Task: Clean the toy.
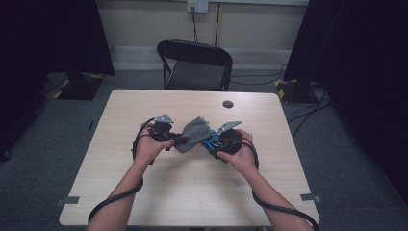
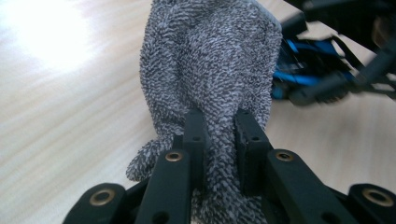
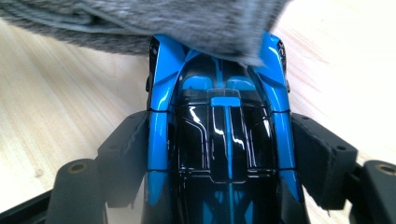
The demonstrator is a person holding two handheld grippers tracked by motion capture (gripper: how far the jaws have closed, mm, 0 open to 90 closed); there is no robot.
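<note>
Mid-tabletop (image 1: pixel 144 192): left gripper (image 2: pixel 219 126) jaws pinched tight on grey cloth (image 2: pixel 210 60); right gripper (image 3: pixel 224 154) jaws wide, clamping blue toy car (image 3: pixel 219 135). Cloth apparently drapes car's end. Risk: glossy car slipping if wiping tugs sideways.

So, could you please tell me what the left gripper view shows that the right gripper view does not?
Left gripper view alone: the left hand-held gripper shut on a bunched fold of the grey cloth, with the weave sharp, and the other gripper seen farther off.

Right gripper view alone: the right hand-held gripper clamped on both sides of a glossy blue and black toy car, seen from above along its roof.

Both: the cloth draped over one end of the car, and the light wooden table beneath.
</note>
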